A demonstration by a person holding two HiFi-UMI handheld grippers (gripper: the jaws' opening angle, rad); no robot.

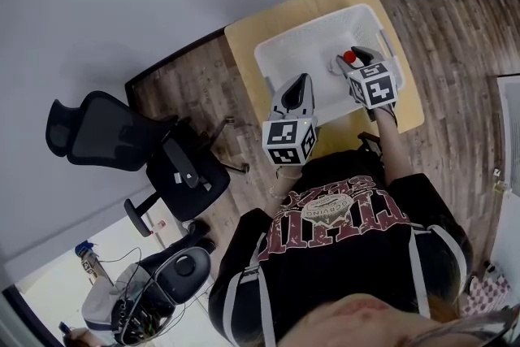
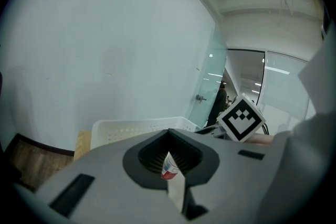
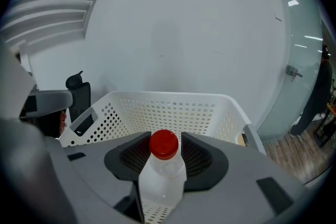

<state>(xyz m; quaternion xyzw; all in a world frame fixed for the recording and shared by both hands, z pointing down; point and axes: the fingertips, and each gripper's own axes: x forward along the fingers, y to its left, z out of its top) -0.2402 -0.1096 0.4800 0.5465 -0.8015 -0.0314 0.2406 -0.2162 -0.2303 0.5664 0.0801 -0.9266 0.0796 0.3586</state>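
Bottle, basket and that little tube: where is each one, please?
Bottle (image 3: 163, 145), right gripper view, on its red cap.
Basket (image 3: 173, 112), right gripper view, on its far wall.
Tube (image 2: 169, 174), left gripper view, on its red band.

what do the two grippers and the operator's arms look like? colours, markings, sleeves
The left gripper and right gripper have grey plastic shells and dark ribbed jaw pads. Each carries a white cube with black square markers: left cube, right cube. No cables show. The person wears a black short-sleeved T-shirt with a red-and-white print, and pale straps over the shoulders.

Bright, even indoor light; both gripper views bulge fisheye-like with dark corners.
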